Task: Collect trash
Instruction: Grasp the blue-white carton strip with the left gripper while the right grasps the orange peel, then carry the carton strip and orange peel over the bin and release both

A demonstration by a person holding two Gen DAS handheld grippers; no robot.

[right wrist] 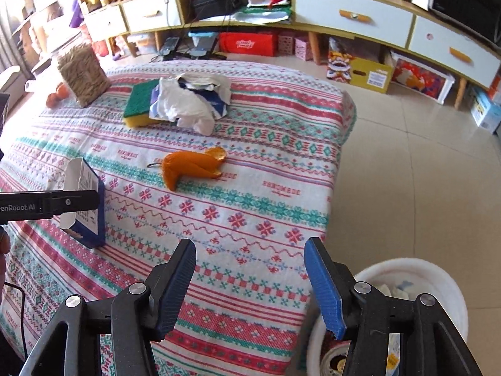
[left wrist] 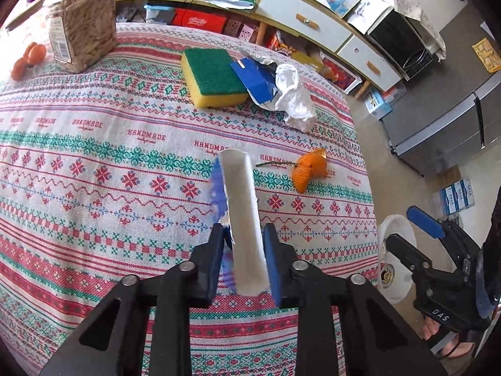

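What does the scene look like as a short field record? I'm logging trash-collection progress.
left tool: shut on flattened blue-and-white carton, held above the tablecloth
right tool: open, holding nothing
bin: white, on the floor beside the table, some trash inside
still on table: orange peel, crumpled tissue, blue wrapper
non-trash: sponge, pasta jar

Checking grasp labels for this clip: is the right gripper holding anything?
No. The right gripper has its jaws spread wide over the tablecloth with nothing between them.
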